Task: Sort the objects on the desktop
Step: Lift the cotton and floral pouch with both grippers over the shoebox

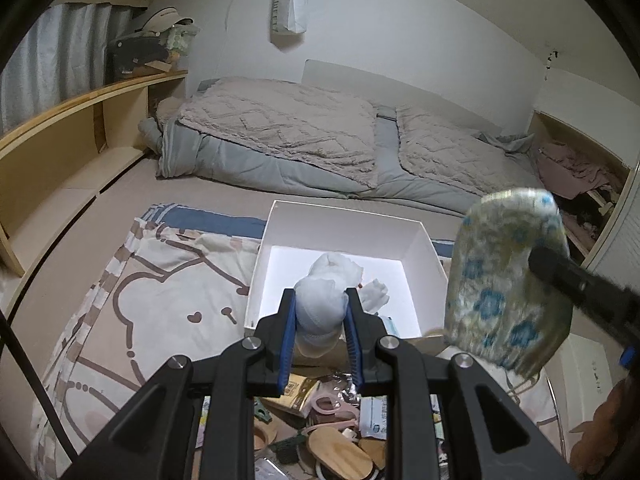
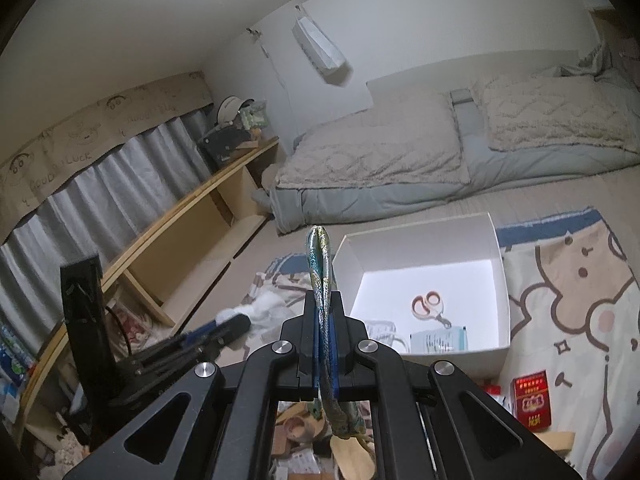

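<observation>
My left gripper (image 1: 320,296) is shut on a pale rolled cloth bundle (image 1: 322,312), which in the left wrist view sits in front of the open white box (image 1: 344,216). At the right of that view, my right gripper (image 1: 538,260) holds a blue-flowered pouch (image 1: 504,280) in the air. In the right wrist view the pouch (image 2: 320,264) appears edge-on, pinched between the pads of the right gripper (image 2: 324,298). The white box (image 2: 420,240) holds pink-handled scissors (image 2: 430,306) and a mask packet (image 2: 438,340). The left gripper (image 2: 236,324) with the white bundle (image 2: 264,308) is left of the box.
A heap of small items (image 1: 320,440) lies under both grippers, including wooden lids. A bear-print blanket (image 1: 160,304) covers the floor around the box, with a red packet (image 2: 530,400) on it. Folded bedding (image 1: 280,132) lies beyond, and a low wooden shelf (image 1: 80,120) runs along the left.
</observation>
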Motion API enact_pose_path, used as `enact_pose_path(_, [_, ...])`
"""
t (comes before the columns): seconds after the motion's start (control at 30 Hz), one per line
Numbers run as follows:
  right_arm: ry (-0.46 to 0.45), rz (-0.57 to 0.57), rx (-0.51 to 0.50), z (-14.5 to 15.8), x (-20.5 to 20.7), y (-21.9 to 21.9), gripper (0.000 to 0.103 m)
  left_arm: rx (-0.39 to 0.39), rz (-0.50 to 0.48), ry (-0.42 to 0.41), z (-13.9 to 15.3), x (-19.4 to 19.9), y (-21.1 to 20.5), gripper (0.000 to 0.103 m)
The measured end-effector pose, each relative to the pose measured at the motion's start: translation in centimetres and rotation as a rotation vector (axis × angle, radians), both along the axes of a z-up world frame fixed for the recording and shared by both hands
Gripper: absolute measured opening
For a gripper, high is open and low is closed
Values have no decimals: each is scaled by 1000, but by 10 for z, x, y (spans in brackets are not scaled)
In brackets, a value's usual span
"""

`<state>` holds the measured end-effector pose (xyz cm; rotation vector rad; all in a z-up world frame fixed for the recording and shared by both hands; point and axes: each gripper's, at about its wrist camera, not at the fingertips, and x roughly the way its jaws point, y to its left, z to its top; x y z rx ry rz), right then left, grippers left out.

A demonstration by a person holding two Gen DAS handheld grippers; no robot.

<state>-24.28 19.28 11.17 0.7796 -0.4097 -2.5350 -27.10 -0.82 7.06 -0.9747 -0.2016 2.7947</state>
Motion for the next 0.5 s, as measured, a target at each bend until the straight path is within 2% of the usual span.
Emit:
enact_pose_path(0.23, [59,-29,56,20,-11,3,5,14,1,4,1,-11,6,23])
enact_pose_path(0.5, [68,-70,29,22,-36,20,5,-14,-1,38,14,-27,16,23])
